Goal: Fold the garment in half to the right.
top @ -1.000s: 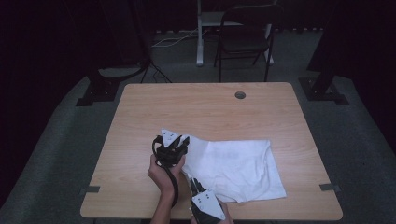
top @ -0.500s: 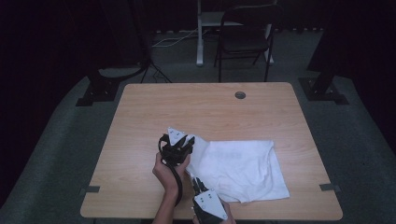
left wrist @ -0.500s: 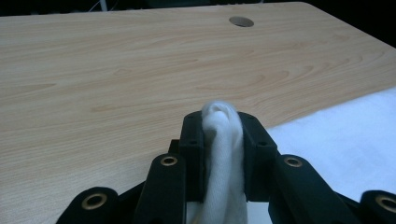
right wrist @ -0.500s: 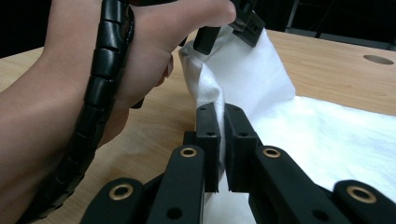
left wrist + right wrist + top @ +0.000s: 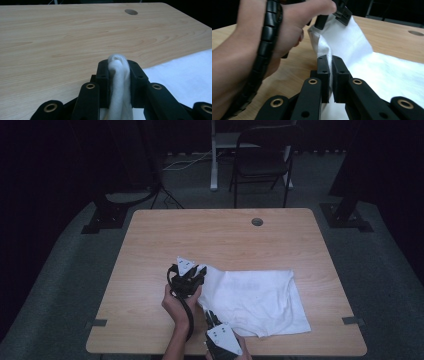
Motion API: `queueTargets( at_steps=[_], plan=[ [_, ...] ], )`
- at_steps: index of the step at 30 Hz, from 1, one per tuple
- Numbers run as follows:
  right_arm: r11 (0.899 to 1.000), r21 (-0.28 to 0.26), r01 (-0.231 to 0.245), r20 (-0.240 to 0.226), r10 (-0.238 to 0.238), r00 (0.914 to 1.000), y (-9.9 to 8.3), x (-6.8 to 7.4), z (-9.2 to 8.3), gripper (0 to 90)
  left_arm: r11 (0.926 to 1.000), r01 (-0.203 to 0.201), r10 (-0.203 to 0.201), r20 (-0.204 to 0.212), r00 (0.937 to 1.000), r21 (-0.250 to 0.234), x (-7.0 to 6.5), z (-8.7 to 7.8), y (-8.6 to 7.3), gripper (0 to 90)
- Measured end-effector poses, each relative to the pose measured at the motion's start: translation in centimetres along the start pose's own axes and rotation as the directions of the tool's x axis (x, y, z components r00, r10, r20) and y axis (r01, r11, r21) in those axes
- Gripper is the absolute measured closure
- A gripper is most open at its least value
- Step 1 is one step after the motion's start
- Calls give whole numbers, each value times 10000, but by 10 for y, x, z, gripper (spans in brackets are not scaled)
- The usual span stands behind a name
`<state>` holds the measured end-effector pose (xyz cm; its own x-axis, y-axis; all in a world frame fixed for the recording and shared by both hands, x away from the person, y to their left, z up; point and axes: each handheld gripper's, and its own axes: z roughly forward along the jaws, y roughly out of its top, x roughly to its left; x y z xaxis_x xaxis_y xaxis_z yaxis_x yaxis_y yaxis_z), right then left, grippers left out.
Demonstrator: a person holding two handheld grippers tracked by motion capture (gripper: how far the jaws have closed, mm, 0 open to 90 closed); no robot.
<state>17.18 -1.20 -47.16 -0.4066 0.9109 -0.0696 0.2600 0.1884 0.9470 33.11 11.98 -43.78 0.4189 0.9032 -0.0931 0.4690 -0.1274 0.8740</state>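
— Left gripper (image 5: 188,276)?
— Clamped on a bunched fold of the white T-shirt (image 5: 255,301). In the left gripper view, cloth (image 5: 117,82) pinched between the two black jaws and bulging just above their tips. Held in the left hand (image 5: 176,303), black ribbed cable (image 5: 189,319) trailing back along the forearm.
— Ahead of those jaws?
— Bare wooden table (image 5: 62,37), with a round cable hole (image 5: 131,11) far off near the back edge. Rest of the shirt off to the jaws' right, flat on the wood.
— Right gripper (image 5: 212,316)?
— Also closed on the shirt. In the right gripper view, a thin edge of the fabric (image 5: 352,50) caught between the jaws, which stood nearly touching. Grey three-cornered plate (image 5: 223,336) on top, seen from above.
— Beyond that one?
— Cloth drawn up from its jaws toward the left gripper (image 5: 337,11), lifted off the table there. Left hand (image 5: 287,27) and cable (image 5: 263,50) close on the jaws' left side. Shirt body spread to the jaws' right, lying on the table.
— Farther back?
— Dark folding chair (image 5: 262,162) past the table's far edge, well apart from both grippers.
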Motion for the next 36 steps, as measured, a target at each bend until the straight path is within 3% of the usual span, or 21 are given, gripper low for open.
queueTargets(
  at_steps=[10,15,26,36],
  plan=[
    [9970,-211,749,-645,-761,9950,15,32,9,863,9995,110,-115,-158,9998,-301,21,-18,5,746],
    [9952,-361,911,-799,-937,9924,22,42,13,863,9990,145,-155,-245,9996,-420,31,-28,9,746],
    [9957,-456,804,-622,-832,9946,25,37,12,863,9995,-50,45,-160,9999,-322,27,-25,11,746],
    [9939,-486,986,-548,-1012,9934,25,41,12,863,9992,95,-105,-236,9997,-392,31,-27,11,746]
  ],
)
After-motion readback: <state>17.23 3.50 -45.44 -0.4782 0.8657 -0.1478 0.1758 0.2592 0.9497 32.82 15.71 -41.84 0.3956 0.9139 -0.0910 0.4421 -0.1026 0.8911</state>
